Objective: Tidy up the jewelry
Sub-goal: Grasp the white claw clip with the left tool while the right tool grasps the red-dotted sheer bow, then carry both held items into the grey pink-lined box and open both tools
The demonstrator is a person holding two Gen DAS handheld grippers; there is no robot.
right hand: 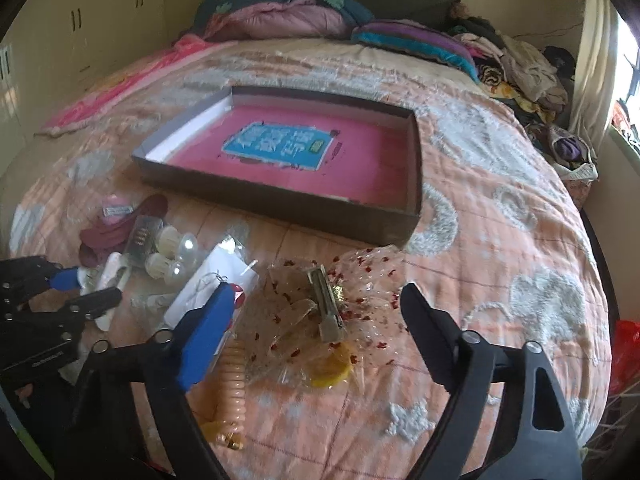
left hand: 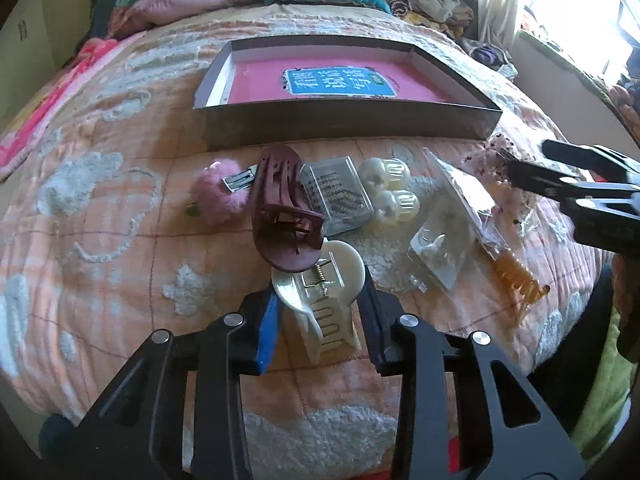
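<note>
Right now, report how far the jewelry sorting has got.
Nothing looks done: the box holds only its pink liner. In hand: the left claw brackets the cream hair clip, though a firm grip isn't clear. The right claw hangs open over the clear wrapper. Left on the quilt: maroon clip, pink pompom, small clips.

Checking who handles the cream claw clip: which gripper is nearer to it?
Left. The left gripper has its jaws around the cream clip; the right gripper hovers open over the cellophane bag.

Counting now: two big claw clips (left hand: 316, 300), maroon and cream; two small cream claws (left hand: 384, 174); one pink pom-pom clip (left hand: 218, 194); one tray (left hand: 348, 124); two grippers (left hand: 320, 320).
</note>
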